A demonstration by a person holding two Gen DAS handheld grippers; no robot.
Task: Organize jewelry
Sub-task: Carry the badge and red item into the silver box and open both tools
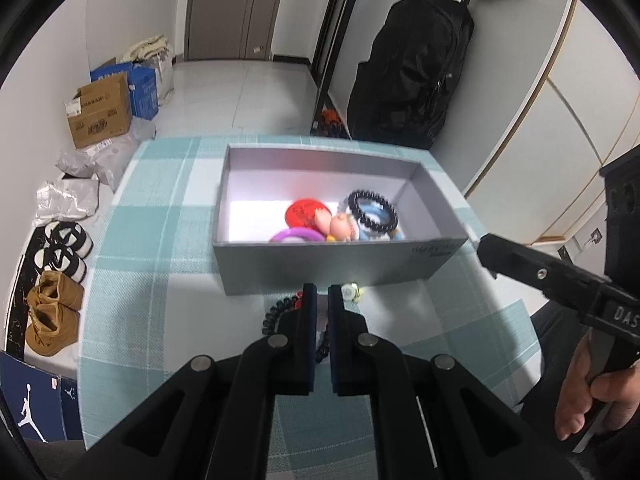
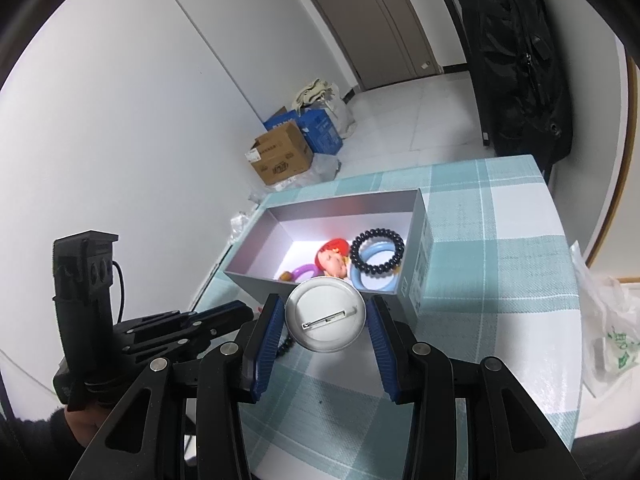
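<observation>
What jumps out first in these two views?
The round pin badge, back side up, clamped in the right gripper just short of the grey box. Inside the box, at its right end, a black bead bracelet lies on a blue ring.

The table (image 1: 160, 264) wears a cloth of pale teal and white plaid. On it stands a grey box (image 1: 320, 264) with a paler, whitish inside. In the box lie a black beaded bracelet (image 2: 378, 252), a light blue ring (image 2: 374, 276), a purple ring (image 1: 296, 235), a red round piece (image 1: 304, 212) and a small pinkish figure (image 1: 340, 224). The right hand-held gripper (image 2: 326, 318) is black with blue finger pads (image 2: 264, 340); between them sits a round badge (image 2: 325, 312), white at the back with a silver rim and pin. The left hand-held gripper (image 1: 322, 312) is black with dark blue pads. A black beaded string (image 1: 276, 312) lies on the cloth. On the floor: a brown cardboard box (image 1: 100, 116), blue boxes (image 1: 144, 88), tan boots (image 1: 52, 316).
</observation>
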